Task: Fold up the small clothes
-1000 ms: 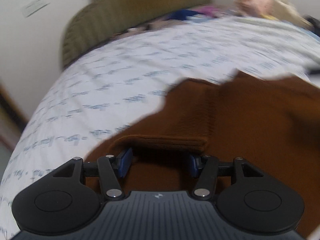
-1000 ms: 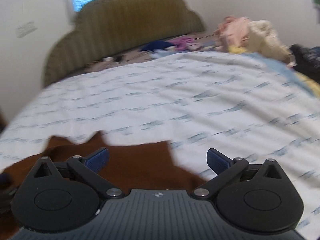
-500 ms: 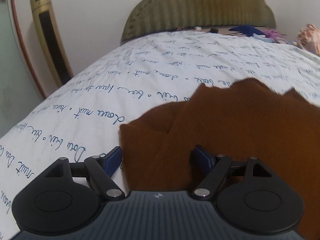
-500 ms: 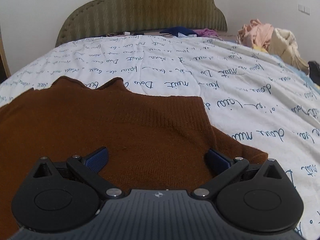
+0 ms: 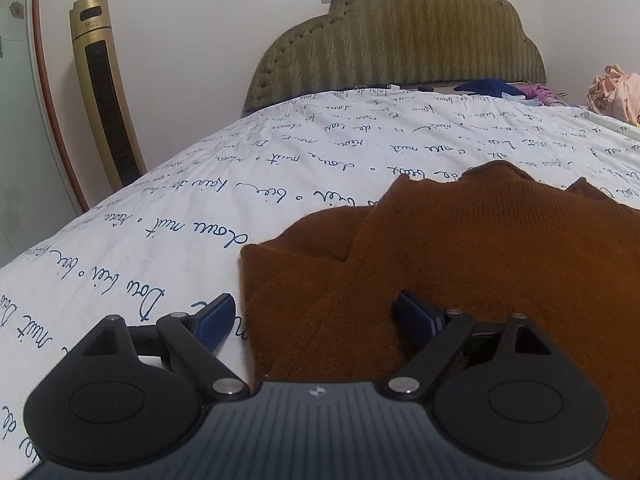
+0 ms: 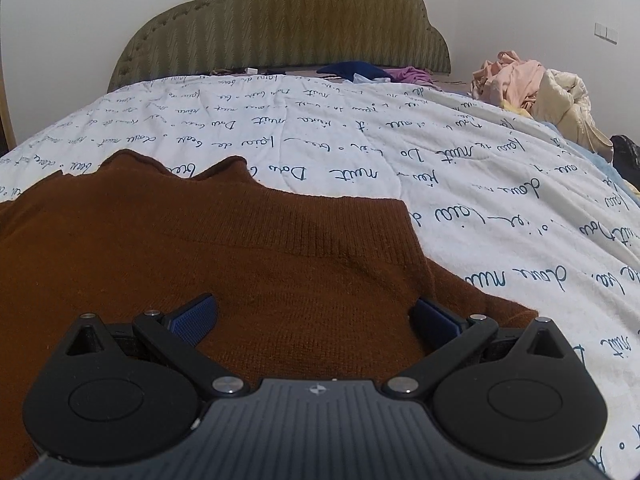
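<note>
A brown knit sweater [image 5: 460,248] lies flat on the bed, with a sleeve folded in on each side. It also shows in the right wrist view [image 6: 200,248]. My left gripper [image 5: 316,316] is open and empty, low over the sweater's near left edge, with its left finger over the quilt. My right gripper [image 6: 316,316] is open and empty, low over the sweater's near right part, with both fingers over the knit.
The bed has a white quilt with blue script [image 5: 280,168] and a green padded headboard [image 6: 280,28]. A heap of pink and cream clothes [image 6: 532,88] lies at the far right. Dark blue and purple garments [image 6: 360,72] lie by the headboard. A gold tower fan [image 5: 104,92] stands left.
A second ago the left gripper was narrower around a folded sleeve cuff; it has opened wider and drawn back. The right gripper has come back over the sweater. Since half a second ago both are still.
</note>
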`<action>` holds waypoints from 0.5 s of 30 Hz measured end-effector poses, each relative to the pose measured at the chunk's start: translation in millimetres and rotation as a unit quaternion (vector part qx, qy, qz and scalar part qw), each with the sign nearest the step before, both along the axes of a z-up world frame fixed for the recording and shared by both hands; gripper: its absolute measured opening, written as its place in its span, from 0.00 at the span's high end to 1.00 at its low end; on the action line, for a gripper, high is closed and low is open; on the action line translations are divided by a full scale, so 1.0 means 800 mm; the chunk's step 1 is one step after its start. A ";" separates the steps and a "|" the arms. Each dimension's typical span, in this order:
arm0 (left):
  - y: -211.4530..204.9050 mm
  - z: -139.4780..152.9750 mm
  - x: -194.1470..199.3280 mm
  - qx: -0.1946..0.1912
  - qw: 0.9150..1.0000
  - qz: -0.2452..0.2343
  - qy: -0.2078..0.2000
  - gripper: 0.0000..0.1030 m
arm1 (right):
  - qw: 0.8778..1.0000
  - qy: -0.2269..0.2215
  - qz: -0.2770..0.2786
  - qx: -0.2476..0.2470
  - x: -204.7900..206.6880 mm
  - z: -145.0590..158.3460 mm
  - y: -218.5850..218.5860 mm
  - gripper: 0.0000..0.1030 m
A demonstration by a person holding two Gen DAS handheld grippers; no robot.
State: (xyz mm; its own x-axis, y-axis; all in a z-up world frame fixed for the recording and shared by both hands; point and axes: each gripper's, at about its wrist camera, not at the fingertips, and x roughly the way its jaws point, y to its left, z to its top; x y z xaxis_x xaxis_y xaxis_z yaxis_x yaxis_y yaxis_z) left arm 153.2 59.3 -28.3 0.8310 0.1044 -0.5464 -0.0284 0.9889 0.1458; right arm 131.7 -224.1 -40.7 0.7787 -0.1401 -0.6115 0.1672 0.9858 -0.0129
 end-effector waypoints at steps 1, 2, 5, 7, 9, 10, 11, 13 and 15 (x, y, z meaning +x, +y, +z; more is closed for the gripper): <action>-0.001 0.000 0.000 0.002 1.000 0.000 -0.001 0.14 | 1.000 0.000 0.000 0.002 0.000 0.000 0.000 0.00; -0.001 0.000 0.000 0.003 1.000 0.000 -0.001 0.14 | 1.000 0.000 -0.001 0.004 0.000 0.000 -0.001 0.00; -0.001 -0.001 0.000 0.005 1.000 0.000 -0.002 0.14 | 1.000 -0.001 -0.001 0.005 0.000 0.000 -0.001 0.00; -0.001 -0.001 0.000 0.003 1.000 0.000 -0.002 0.14 | 1.000 -0.002 -0.001 0.007 0.000 0.000 -0.002 0.00; 0.000 0.000 0.000 0.000 1.000 0.000 -0.001 0.14 | 1.000 -0.003 -0.002 0.011 0.001 0.000 -0.003 0.00; 0.001 0.000 0.000 -0.001 1.000 0.000 -0.001 0.14 | 1.000 -0.003 -0.003 0.012 0.001 0.000 -0.003 0.00; 0.001 0.000 0.000 -0.002 1.000 0.000 0.000 0.14 | 1.000 -0.002 -0.003 0.013 0.002 0.000 -0.003 0.00; 0.001 0.000 0.001 -0.002 1.000 0.000 0.000 0.13 | 1.000 -0.001 -0.003 0.012 0.003 0.000 -0.003 0.00; 0.002 0.000 0.001 -0.002 1.000 0.000 0.000 0.13 | 1.000 -0.001 -0.003 0.011 0.003 0.000 -0.003 0.00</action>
State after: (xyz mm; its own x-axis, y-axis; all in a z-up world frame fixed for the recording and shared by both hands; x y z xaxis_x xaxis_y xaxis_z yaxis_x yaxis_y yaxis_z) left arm 153.9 60.7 -28.6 0.8313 0.1022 -0.5463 -0.0289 0.9896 0.1412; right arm 133.8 -226.4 -41.0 0.7791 -0.1310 -0.6131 0.1735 0.9848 0.0100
